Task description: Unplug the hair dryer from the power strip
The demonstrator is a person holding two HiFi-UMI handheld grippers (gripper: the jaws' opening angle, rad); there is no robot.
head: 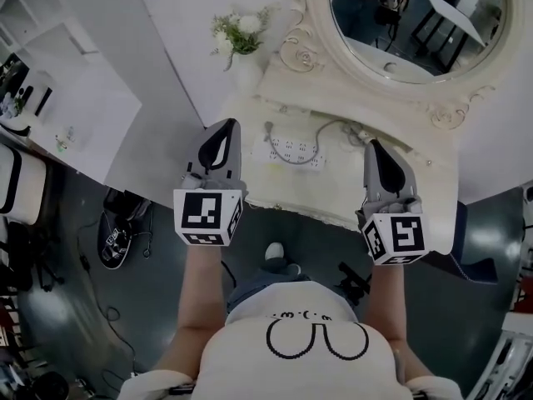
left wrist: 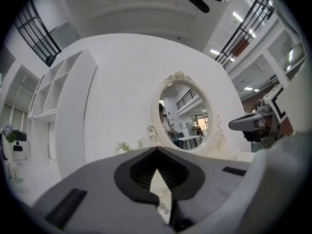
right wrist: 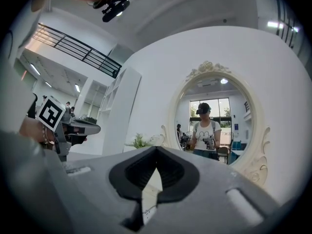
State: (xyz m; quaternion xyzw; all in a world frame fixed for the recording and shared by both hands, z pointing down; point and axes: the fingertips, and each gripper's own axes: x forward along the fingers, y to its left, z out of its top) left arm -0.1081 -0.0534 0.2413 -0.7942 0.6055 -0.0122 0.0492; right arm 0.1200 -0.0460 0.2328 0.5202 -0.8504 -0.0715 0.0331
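Note:
A white power strip (head: 296, 150) lies on the cream vanity table (head: 433, 182), in the head view between my two grippers. A grey cable (head: 310, 142) is plugged into it and loops off to the right. I cannot make out the hair dryer itself. My left gripper (head: 226, 127) hovers over the table's left front corner, left of the strip, shut and empty. My right gripper (head: 372, 145) is at the strip's right, also shut with nothing in it. In the left gripper view the closed jaws (left wrist: 157, 151) point level at the mirror, as they do in the right gripper view (right wrist: 156, 149).
An ornate oval mirror (head: 416, 23) stands at the back of the table, with a vase of white flowers (head: 240, 44) to its left. White shelving (head: 58, 82) is on the left. A black object (head: 117, 232) with cords lies on the dark floor.

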